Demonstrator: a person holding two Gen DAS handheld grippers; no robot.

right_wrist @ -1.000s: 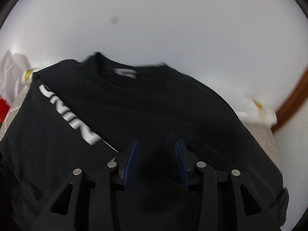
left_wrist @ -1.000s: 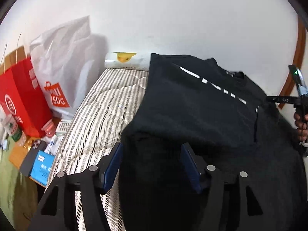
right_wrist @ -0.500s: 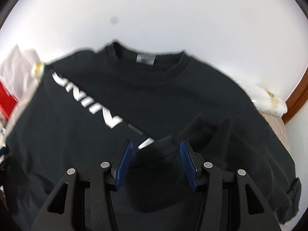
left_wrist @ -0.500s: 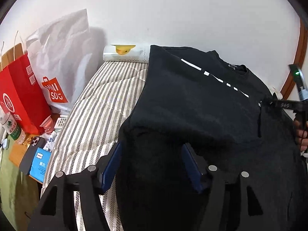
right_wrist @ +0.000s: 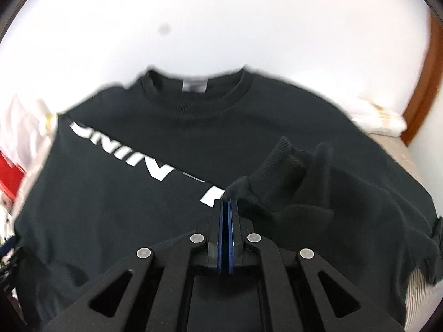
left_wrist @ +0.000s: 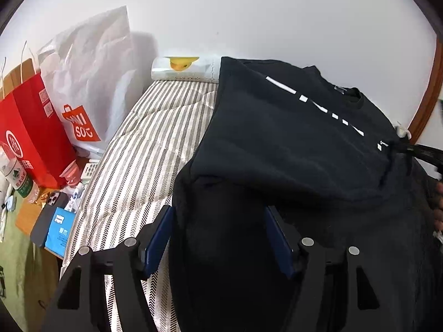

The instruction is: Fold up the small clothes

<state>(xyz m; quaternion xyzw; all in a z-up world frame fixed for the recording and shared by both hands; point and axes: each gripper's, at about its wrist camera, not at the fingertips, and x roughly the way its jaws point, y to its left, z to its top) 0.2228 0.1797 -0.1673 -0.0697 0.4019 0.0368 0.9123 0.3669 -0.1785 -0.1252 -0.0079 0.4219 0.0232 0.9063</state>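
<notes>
Nearest the right wrist camera, the right gripper [right_wrist: 227,203] had its blue jaws pressed together, having just been closing. A ribbed sleeve cuff [right_wrist: 279,163] of the black sweatshirt [right_wrist: 133,193] bunched up just beyond and right of the tips, and a small fold of its dark fabric sat at the tips. Whether that fold was truly pinched could not be told, since the picture was blurred there.

Nearest the left wrist camera, the left gripper [left_wrist: 218,238] stood with its jaws fairly wide apart, having just been opening a little. A thick folded edge of the sweatshirt [left_wrist: 290,144] lay between them. Its left side brushed the left pad, while the right pad was partly covered by cloth, so a firm grip could not be confirmed.

The sweatshirt lay spread on a striped bed [left_wrist: 144,149], covering the bed's right side up to the far edge, with white lettering across the chest and the collar [right_wrist: 193,102] towards the wall. A person's hand [left_wrist: 438,207] showed at the right rim.

Beyond the bed's left edge lay a phone [left_wrist: 45,215] and a blue box [left_wrist: 59,231]; farther back stood a red paper bag [left_wrist: 33,138] and a white shopping bag [left_wrist: 91,83]. A pale pillow with a yellow print [left_wrist: 182,67] lay at the bed's far edge, against the white wall [left_wrist: 249,13].
</notes>
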